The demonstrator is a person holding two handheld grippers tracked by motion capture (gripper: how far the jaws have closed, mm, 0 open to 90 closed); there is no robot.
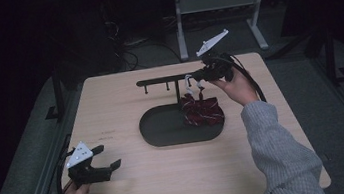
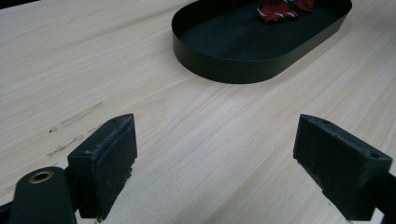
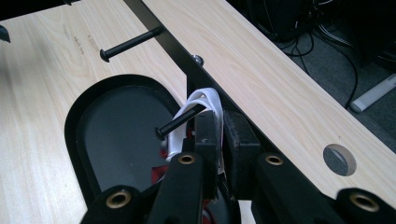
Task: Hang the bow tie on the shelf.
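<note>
White loop (image 3: 201,100) of the red patterned cloth (image 1: 203,112) sat over a peg (image 3: 180,120) of the black rack (image 1: 165,80), above the oval tray (image 1: 164,131). Right hand-held gripper (image 3: 219,135) was clenched on the loop. Left hand-held gripper (image 1: 103,157) was released above the tabletop (image 1: 136,182). No legible writing was visible.

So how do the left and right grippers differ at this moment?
The left gripper has its jaws wide apart and holds nothing; the right gripper is shut on the white loop of a red bag. The left sits low near the table's near edge, the right is raised at the black rack's peg over the tray. Both are hand-held, with black jaws.
</note>
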